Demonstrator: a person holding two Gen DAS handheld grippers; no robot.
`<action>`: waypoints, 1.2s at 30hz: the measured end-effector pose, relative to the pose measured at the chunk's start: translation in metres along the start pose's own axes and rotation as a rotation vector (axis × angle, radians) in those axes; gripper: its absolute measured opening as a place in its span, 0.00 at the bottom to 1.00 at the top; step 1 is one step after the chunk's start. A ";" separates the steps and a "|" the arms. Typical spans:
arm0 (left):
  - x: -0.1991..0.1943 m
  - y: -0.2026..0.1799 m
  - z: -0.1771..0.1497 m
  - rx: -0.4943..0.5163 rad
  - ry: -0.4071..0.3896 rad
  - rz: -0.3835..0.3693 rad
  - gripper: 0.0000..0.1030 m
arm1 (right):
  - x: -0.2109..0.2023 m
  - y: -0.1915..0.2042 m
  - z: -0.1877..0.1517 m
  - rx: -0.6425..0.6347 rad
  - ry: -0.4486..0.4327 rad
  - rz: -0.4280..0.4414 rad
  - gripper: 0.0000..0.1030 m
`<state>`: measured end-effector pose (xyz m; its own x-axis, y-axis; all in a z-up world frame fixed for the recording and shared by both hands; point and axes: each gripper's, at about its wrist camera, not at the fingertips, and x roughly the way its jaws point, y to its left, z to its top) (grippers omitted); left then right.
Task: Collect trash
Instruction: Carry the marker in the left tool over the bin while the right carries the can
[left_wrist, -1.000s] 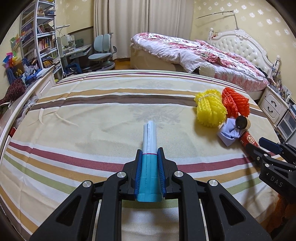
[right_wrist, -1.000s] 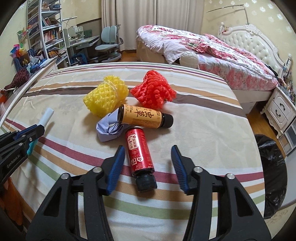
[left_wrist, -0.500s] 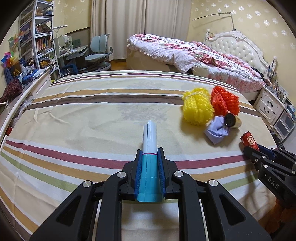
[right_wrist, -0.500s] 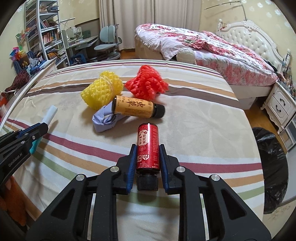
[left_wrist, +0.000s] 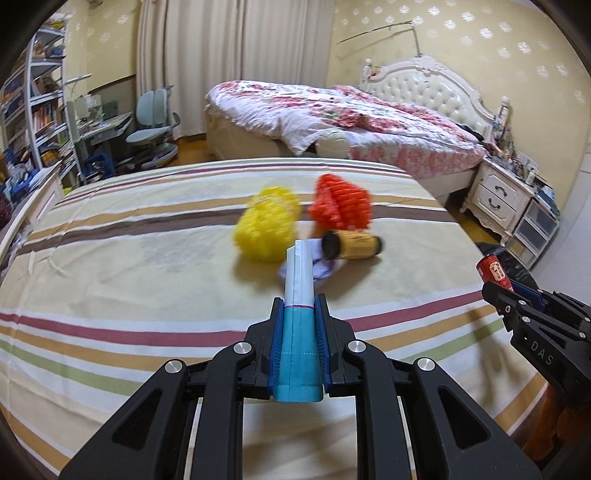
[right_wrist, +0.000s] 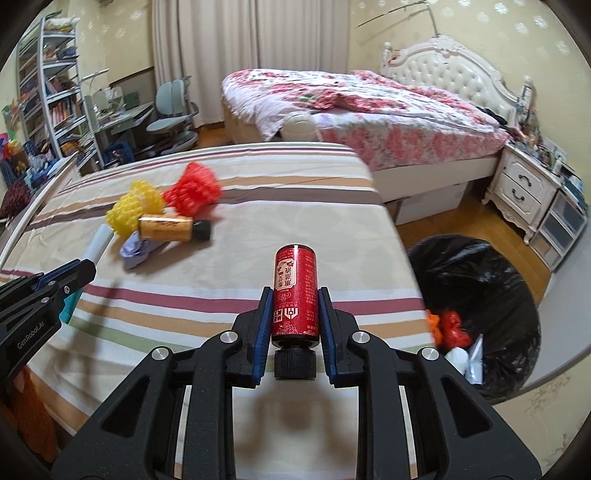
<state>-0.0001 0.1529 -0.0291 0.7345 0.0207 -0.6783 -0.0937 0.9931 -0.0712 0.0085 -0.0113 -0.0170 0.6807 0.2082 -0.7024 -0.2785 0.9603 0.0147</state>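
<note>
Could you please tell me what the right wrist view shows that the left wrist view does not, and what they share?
Only the right wrist view shows inside the black trash bag, with orange and white scraps, and the red bottle's black cap. Only the left wrist view shows the teal-and-white paper tube end-on, clamped in the left tongs. Both show the red labelled bottle gripped by the right tongs, the yellow foam net, the orange foam net and the amber bottle.
</note>
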 end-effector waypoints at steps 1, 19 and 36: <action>0.000 -0.009 0.002 0.012 -0.005 -0.010 0.17 | -0.003 -0.010 0.000 0.014 -0.008 -0.015 0.23; 0.026 -0.159 0.033 0.217 -0.047 -0.202 0.17 | -0.013 -0.140 -0.001 0.188 -0.054 -0.219 0.23; 0.059 -0.235 0.043 0.309 -0.039 -0.235 0.17 | -0.002 -0.203 -0.005 0.282 -0.059 -0.268 0.23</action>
<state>0.0942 -0.0742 -0.0210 0.7371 -0.2129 -0.6414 0.2829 0.9591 0.0067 0.0603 -0.2077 -0.0225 0.7444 -0.0547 -0.6655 0.1059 0.9937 0.0368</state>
